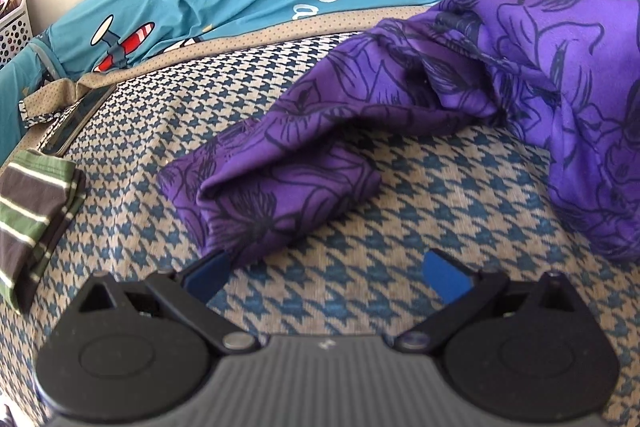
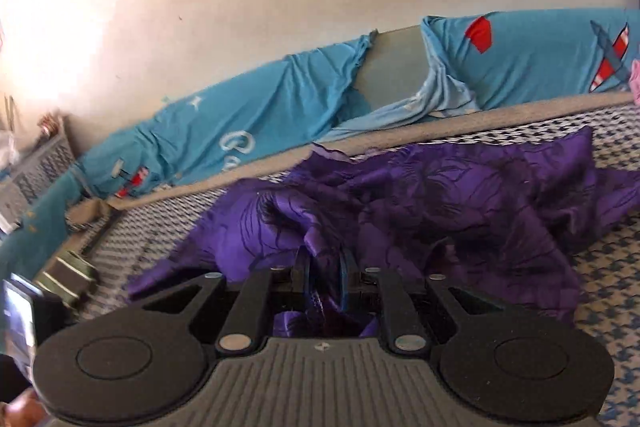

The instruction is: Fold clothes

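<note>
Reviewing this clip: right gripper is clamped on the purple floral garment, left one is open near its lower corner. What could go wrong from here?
1. The right gripper pinches a bunched wad of the purple garment, not a clean edge, so a lift may carry several layers and skew the fold.
2. The open left gripper sits beside the folded corner; closing here may catch only the houndstooth cover.
3. A sweep could disturb the striped cloth.

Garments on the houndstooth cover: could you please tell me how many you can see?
2. The purple garment is bunched mid-cover, pinched by the right gripper. The striped garment lies folded at the left edge. The left gripper is open. Others may be out of view.
</note>
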Demonstrator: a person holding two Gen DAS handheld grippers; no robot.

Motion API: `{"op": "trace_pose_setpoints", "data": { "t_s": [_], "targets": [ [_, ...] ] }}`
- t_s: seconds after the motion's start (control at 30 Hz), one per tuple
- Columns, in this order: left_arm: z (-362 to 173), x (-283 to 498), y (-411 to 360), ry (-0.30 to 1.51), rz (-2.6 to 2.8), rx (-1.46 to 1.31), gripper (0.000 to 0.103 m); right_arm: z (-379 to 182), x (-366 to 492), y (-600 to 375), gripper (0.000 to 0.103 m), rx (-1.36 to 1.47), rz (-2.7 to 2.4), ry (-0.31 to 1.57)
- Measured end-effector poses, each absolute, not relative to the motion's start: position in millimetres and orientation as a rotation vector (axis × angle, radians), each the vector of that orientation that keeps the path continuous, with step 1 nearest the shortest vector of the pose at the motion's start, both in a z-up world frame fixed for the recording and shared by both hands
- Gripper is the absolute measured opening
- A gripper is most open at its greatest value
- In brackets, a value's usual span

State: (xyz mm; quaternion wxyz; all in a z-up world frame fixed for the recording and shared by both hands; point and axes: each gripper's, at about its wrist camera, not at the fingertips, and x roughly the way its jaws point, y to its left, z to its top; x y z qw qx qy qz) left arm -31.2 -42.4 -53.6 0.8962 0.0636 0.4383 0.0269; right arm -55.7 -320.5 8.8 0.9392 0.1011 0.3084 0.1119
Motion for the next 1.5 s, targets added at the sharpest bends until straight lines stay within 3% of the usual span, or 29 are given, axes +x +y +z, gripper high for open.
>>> {"op": "trace_pose_setpoints", "data": {
  "t_s": [0.17, 0.33, 1.03, 1.5],
  "targets": [
    [-59, -41, -44, 0.918, 0.048, 0.137, 0.103, -6, -50, -323, 0.03, 0.121, 0.103, 0.676],
    [-62, -49, -43, 0.925, 0.046, 0.138, 0.103, 10, -62, -333, 0.035, 0.164, 0.102, 0.589],
    [-58, -62, -23, 0.918, 0.091, 0.097, 0.103, 3, -125, -314, 0.036, 0.084, 0.223, 0.568],
    [-58, -60, -22, 0.921, 0.086, 0.066, 0.103, -52, -131, -224, 0.039, -0.296, 0.286, 0.626]
  ]
}}
